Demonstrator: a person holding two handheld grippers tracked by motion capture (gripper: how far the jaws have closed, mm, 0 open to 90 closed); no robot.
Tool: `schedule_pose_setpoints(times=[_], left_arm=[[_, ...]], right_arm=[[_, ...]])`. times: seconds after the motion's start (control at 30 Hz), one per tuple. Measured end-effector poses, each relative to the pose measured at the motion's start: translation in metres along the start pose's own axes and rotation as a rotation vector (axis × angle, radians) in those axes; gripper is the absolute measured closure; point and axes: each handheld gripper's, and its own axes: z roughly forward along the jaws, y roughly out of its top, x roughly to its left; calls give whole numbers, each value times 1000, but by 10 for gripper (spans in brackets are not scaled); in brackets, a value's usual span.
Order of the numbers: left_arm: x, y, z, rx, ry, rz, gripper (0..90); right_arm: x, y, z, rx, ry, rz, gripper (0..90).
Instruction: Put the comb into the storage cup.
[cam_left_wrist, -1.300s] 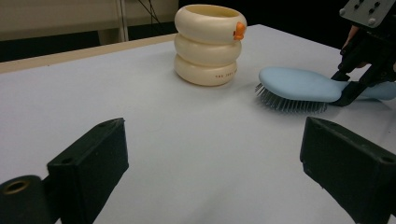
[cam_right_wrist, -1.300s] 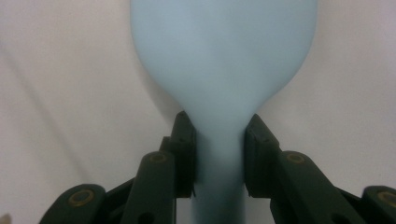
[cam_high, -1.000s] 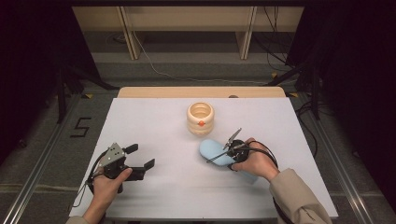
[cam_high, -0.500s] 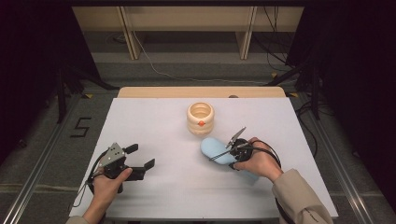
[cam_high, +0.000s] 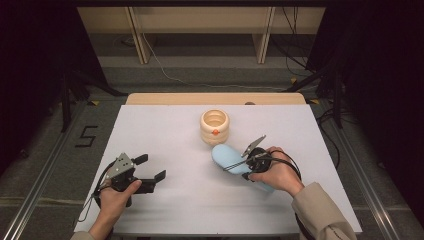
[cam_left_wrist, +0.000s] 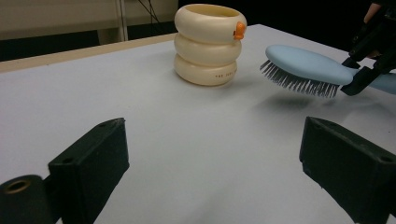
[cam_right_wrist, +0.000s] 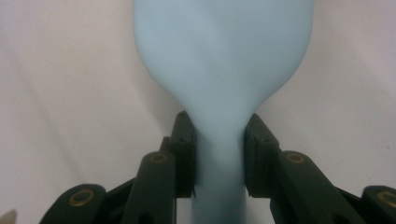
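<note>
While the right gripper (cam_high: 235, 163) clamps the light blue hairbrush (cam_high: 226, 156) at its neck, the high view puts the brush right of the table's (cam_high: 165, 130) centre, just in front of the cream ringed cup (cam_high: 214, 126), near but apart. Brush long axis runs from the person's right hand (cam_high: 274, 172) up-left toward the cup; the head is the far end, the handle passes under the hand. The left gripper (cam_high: 150, 169) sits near the table's left front, jaws spread wide, nothing between them, well apart from the brush.

Left gripper view: its own two black jaws stand far apart over bare table. Cup (cam_left_wrist: 208, 44) upright, three stacked rings, orange beak-like bump at the rim. Hairbrush (cam_left_wrist: 303, 63) is lifted off the surface, bristles down, shadow beneath, roughly level, head pointing toward the cup.

Right gripper view: jaws closed tight on the narrow neck of the hairbrush (cam_right_wrist: 223, 65), pads (cam_right_wrist: 187, 144) pressing either side, the smooth back of the head facing the camera, axis running straight away from the gripper.

Judgement: step in hand looks like carrying the brush to the cup. To do it well, keep the squeeze firm since the neck is smooth and tapered, so it may slip or swivel. Lift higher than the rim before moving over. Handle end probably needs to go in, so the brush must be tipped upright, maybe re-gripped with the left's help. Cup may tip if nudged.
</note>
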Motion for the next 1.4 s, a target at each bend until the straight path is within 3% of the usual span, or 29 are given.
schedule_pose_setpoints(times=[0.2, 0.53, 1.4], left_arm=[[0, 0, 0, 0, 1, 0, 76], [0, 0, 1, 1, -3, 0, 78], [0, 0, 1, -1, -7, -6, 78]], right_arm=[[0, -1, -4, -71, -12, 49, 700], [1, -2, -7, -166, 0, 87, 700], [5, 0, -14, -333, -6, 98, 700]])
